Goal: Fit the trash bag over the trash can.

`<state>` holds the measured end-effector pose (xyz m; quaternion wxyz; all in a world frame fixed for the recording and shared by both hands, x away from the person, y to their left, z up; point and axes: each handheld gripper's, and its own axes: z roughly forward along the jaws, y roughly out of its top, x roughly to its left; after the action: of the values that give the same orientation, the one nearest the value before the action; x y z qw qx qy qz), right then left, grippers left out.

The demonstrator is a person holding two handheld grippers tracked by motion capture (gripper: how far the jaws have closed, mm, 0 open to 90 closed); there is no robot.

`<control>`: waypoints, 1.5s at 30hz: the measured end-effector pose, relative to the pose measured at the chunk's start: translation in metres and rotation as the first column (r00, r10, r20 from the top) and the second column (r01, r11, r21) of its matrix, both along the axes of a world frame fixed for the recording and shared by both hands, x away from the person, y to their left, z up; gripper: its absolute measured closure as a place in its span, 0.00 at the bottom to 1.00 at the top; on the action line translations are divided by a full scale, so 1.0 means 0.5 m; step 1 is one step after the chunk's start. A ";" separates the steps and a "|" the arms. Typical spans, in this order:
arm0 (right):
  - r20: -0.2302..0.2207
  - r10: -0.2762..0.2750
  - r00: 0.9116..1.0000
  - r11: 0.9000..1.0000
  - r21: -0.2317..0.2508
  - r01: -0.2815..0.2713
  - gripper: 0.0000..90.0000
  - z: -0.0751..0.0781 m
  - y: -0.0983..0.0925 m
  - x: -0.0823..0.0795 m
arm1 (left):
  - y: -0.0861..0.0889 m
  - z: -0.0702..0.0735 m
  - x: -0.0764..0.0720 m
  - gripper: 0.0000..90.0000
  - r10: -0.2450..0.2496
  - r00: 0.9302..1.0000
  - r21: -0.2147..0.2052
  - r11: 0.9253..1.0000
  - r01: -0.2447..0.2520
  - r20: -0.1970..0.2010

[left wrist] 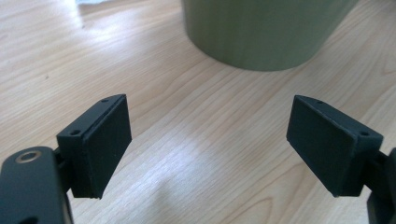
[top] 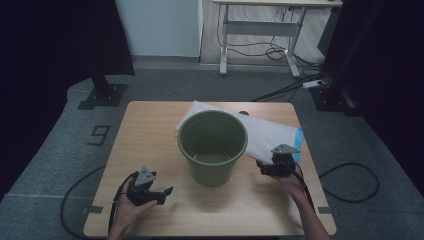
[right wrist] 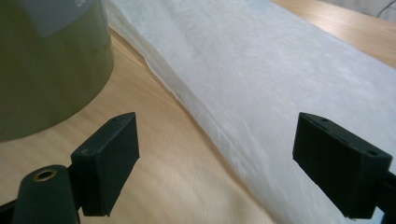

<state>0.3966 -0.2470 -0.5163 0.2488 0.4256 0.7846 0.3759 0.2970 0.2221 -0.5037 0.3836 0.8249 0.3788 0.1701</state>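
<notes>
Both grippers sit low over the near half of the pale wood-grain bench (top: 150, 125), jaws spread wide with nothing between them: left gripper (top: 165, 191) at the near left, right gripper (top: 263, 167) beside the white bag. Between them stands a round, olive-green plastic bin (top: 212, 147), smooth-walled, upright, open-topped. Behind it lies the crinkled, translucent white bag (top: 272, 132), flat, with a blue edge.
</notes>
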 end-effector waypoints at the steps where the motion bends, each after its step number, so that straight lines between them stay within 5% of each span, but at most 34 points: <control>1: 0.000 0.000 1.000 1.000 0.000 0.000 0.18 0.000 0.000 0.000 | 0.001 -0.001 0.000 0.15 -0.001 1.000 -0.002 1.000 0.001 0.000; 4: -0.030 0.037 0.999 0.999 -0.021 -0.037 0.20 -0.009 0.023 0.033 | 0.002 -0.003 -0.001 0.15 -0.002 1.000 0.009 1.000 0.002 0.006; 6: -0.087 0.067 0.994 0.998 0.005 -0.066 0.20 -0.018 0.042 0.059 | -0.001 -0.004 -0.002 0.15 -0.010 1.000 0.010 1.000 0.010 0.007; 9: -0.089 0.076 0.993 0.997 0.027 -0.074 0.24 -0.026 0.052 0.070 | -0.001 -0.008 -0.002 0.15 -0.014 1.000 0.030 0.999 0.014 0.005; 14: -0.097 0.069 0.993 0.997 -0.030 -0.072 0.27 -0.044 0.058 0.079 | 0.009 -0.018 -0.001 0.15 0.005 1.000 0.025 1.000 -0.004 -0.011; 21: -0.115 0.047 0.992 0.998 -0.042 -0.052 0.40 -0.061 0.049 0.093 | 0.016 -0.018 -0.006 0.16 0.021 1.000 0.037 0.999 -0.020 -0.007; 25: -0.126 0.048 0.991 0.999 -0.012 -0.050 0.63 -0.060 0.040 0.095 | 0.018 -0.020 -0.009 0.16 0.024 1.000 0.037 0.999 -0.023 -0.009; 26: -0.133 0.058 0.989 0.998 0.001 -0.059 0.79 -0.059 0.036 0.094 | 0.018 -0.021 -0.009 0.16 0.026 1.000 0.040 0.999 -0.026 -0.009; 28: -0.133 0.058 0.989 0.998 -0.002 -0.059 0.84 -0.058 0.034 0.093 | 0.019 -0.022 -0.008 0.16 0.027 1.000 0.040 0.999 -0.027 -0.009; 29: -0.131 0.055 0.990 0.998 -0.012 -0.057 0.98 -0.058 0.030 0.088 | 0.019 -0.024 -0.008 0.16 0.029 1.000 0.048 0.998 -0.028 -0.010; 37: -0.126 0.035 0.991 0.999 0.013 -0.033 0.99 -0.059 0.000 0.041 | 0.013 -0.018 0.000 0.16 0.014 1.000 0.054 0.998 -0.014 0.000; 45: -0.124 0.011 0.992 1.000 0.017 -0.009 0.99 -0.061 -0.054 -0.085 | 0.006 -0.015 0.033 0.17 -0.005 1.000 0.028 1.000 0.005 0.002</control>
<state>0.3541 -0.2742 -0.5466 0.1943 0.4462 0.7976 0.3563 0.3133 0.2250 -0.5112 0.3727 0.8310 0.3738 0.1754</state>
